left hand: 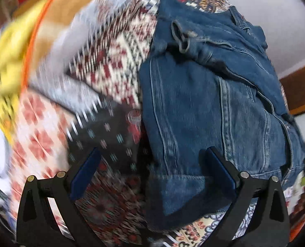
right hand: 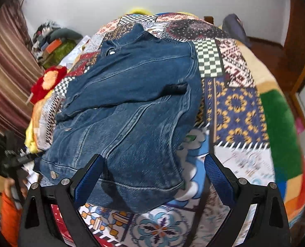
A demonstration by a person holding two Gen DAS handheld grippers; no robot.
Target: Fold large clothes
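A blue denim jacket [right hand: 127, 107] lies folded in on itself on a patchwork bedspread [right hand: 236, 111], collar at the far end, hem toward me. In the left wrist view the same jacket [left hand: 210, 103] fills the right half, a sleeve laid across its top. My left gripper [left hand: 152, 173] stands wide open just above the jacket's near hem corner, nothing pressed between its blue pads. My right gripper [right hand: 154, 177] is also wide open over the hem's near edge, and its left pad [right hand: 88, 177] hovers over the denim without gripping.
A red and orange flower cushion [right hand: 47, 82] lies at the bed's left edge, with a pile of clothes [right hand: 53, 41] behind it. A striped curtain [right hand: 6, 78] hangs left. A hand in an orange sleeve [right hand: 10, 201] holds the other gripper at lower left. Yellow fabric [left hand: 8, 65] lies left.
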